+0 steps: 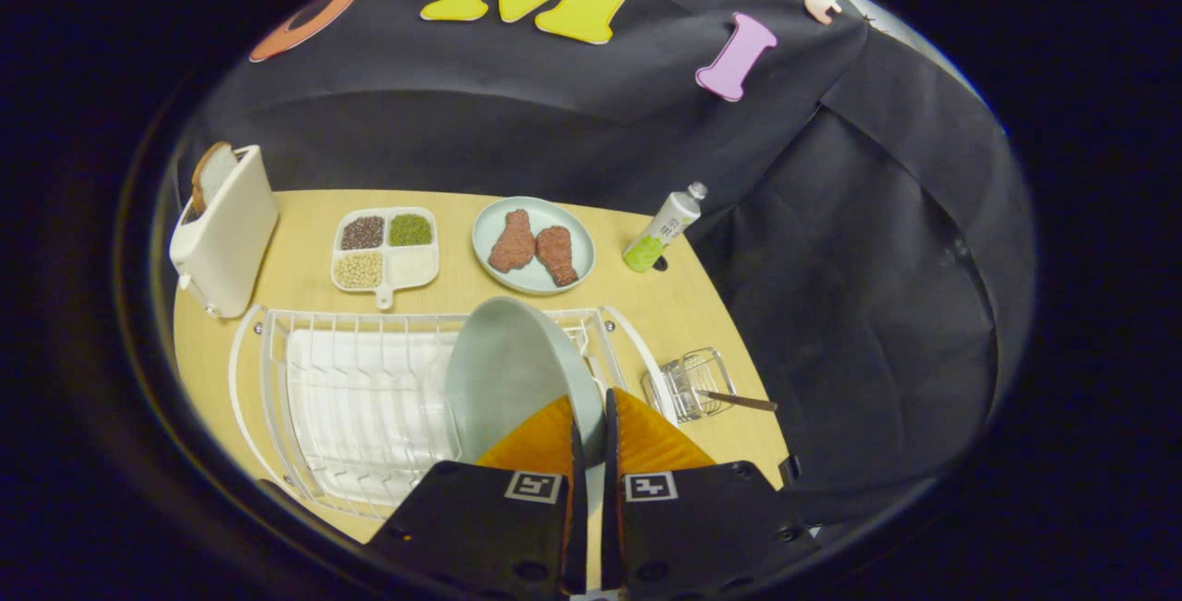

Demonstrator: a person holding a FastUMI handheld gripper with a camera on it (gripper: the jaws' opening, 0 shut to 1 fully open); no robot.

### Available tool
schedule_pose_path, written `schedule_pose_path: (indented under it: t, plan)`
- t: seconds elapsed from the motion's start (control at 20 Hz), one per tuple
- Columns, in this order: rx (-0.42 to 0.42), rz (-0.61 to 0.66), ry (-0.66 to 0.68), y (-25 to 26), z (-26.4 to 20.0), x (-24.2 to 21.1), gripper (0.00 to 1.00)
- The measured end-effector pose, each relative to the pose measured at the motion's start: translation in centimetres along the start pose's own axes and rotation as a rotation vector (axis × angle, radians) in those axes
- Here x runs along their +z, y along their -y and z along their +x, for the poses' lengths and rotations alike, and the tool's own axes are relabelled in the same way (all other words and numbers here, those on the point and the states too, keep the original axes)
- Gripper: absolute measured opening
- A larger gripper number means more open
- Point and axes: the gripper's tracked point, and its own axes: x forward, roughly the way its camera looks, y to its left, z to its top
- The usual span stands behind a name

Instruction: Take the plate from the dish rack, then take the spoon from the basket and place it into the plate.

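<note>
Pale grey-green and tilted on edge, the plate [512, 375] has its rim pinched between the two fingers of the gripper [591, 418] at the bottom centre of the frame; the fingers are closed on it, one on each face. The plate stands over the right end of the white wire dish rack [360, 398], which spreads across the lower left on the wooden table [665, 306]. To the right of the fingers sits a small wire basket [688, 384] with the spoon [734, 400] in it, its handle poking out to the right. Farther back, mid-frame, lie a divided tray [385, 250] of beans and grains, a second plate [534, 246] with two brown pieces of food, and a tilted bottle [665, 227]. At the upper left stands a white toaster [224, 232] with bread in its slot.
</note>
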Motion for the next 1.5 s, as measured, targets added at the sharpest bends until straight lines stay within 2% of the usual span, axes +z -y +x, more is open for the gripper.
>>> schedule_pose_path:
  t: [0.15,0.3,0.4,0.7,1.0,1.25,1.35,1.5]
  plan:
    - [-0.106,-0.019,0.091,0.6,-1.8,0.9,0.11]
    - [-0.112,-0.018,0.159,0.7,-4.2,1.7,0.11]
    - [-0.077,-0.013,0.165,1.3,-5.6,1.1,0.11]
    - [0.199,0.057,0.147,3.0,-8.6,-4.2,0.11]
    - [0.379,0.017,0.169,5.6,-8.6,-13.9,0.11]
    - [0.606,0.077,0.070,3.0,-4.5,-21.8,0.12]
    - [0.664,0.107,-0.002,2.0,-2.0,-24.2,0.11]
    - [0.706,0.130,-0.060,1.4,2.0,-26.0,0.12]
